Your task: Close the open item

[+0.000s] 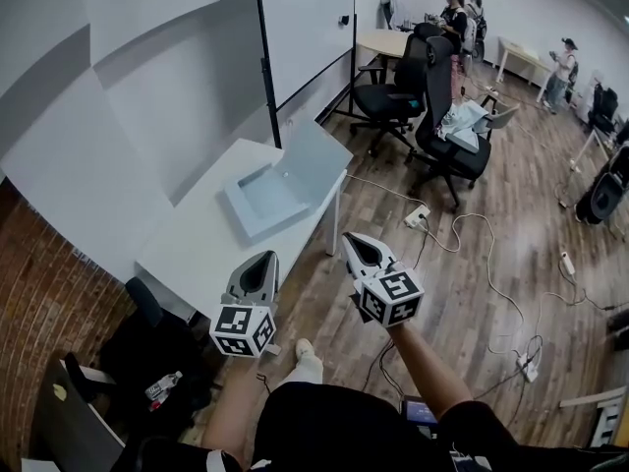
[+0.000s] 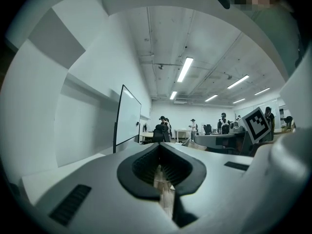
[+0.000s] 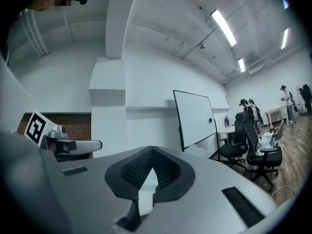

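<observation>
- Both pairs of jaws are pressed together with nothing in them: left gripper (image 1: 263, 259) and right gripper (image 1: 352, 239), held off the near corner of the desk (image 1: 192, 249).
- Well apart from them, the pale blue box (image 1: 263, 201) lies open towards the desk's far end, with its lid (image 1: 316, 155) raised at the far corner.
- I should get one closed tip behind the lid, ease it forward, and steady the base with the other.

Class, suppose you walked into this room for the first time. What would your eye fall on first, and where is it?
First come the two shut, empty grippers held out over the wooden floor: the left gripper and the right gripper. Just beyond them a pale blue box lies open on the white table by the wall. Black office chairs stand farther back.
</observation>
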`<state>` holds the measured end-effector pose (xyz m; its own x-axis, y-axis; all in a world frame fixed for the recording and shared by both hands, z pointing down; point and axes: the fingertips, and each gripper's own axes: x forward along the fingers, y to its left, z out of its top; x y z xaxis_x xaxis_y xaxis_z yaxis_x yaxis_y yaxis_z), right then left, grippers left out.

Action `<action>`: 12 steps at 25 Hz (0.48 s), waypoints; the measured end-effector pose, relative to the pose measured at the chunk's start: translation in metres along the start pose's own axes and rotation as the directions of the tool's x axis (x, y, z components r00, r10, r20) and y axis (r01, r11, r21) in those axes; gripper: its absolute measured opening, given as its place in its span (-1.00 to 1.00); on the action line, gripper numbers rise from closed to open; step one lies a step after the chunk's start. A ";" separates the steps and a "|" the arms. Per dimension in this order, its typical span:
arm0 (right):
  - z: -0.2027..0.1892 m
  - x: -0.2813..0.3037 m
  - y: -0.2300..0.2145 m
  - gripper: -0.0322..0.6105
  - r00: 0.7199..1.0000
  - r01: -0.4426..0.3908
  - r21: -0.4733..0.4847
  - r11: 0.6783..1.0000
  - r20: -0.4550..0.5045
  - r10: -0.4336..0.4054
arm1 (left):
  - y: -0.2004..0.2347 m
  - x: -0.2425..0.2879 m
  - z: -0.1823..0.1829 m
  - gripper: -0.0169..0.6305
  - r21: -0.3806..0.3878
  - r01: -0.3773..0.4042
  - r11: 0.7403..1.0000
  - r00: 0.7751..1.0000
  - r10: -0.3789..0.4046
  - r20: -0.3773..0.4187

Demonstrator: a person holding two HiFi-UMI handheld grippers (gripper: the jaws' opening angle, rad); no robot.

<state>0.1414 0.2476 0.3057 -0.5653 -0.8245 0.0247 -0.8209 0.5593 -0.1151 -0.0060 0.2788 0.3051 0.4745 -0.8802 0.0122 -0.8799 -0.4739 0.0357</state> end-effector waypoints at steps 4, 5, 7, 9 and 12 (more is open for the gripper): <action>0.007 0.025 -0.017 -0.78 1.000 0.000 -0.004 1.000 0.000 0.000 | 0.011 0.028 0.007 -0.91 0.003 0.007 1.000 1.000 -0.007 0.007; 0.008 0.031 -0.021 -0.78 1.000 0.000 -0.003 1.000 0.000 0.000 | 0.015 0.035 0.008 -0.91 0.002 0.008 1.000 1.000 -0.008 0.008; 0.011 0.044 -0.029 -0.78 1.000 0.001 -0.001 1.000 -0.002 -0.001 | 0.023 0.049 0.010 -0.91 0.000 0.009 1.000 1.000 -0.009 0.007; 0.013 0.057 -0.038 -0.78 1.000 0.006 0.000 1.000 -0.006 -0.006 | 0.029 0.062 0.011 -0.91 -0.005 0.015 1.000 1.000 -0.015 0.002; 0.017 0.079 -0.048 -0.78 1.000 0.015 0.014 1.000 -0.006 -0.015 | 0.040 0.083 0.014 -0.91 -0.010 0.034 0.999 0.999 -0.034 -0.006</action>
<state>0.1378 0.1541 0.2967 -0.5530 -0.8325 0.0321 -0.8283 0.5453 -0.1283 -0.0027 0.1864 0.2934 0.5047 -0.8631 0.0174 -0.8627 -0.5036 0.0462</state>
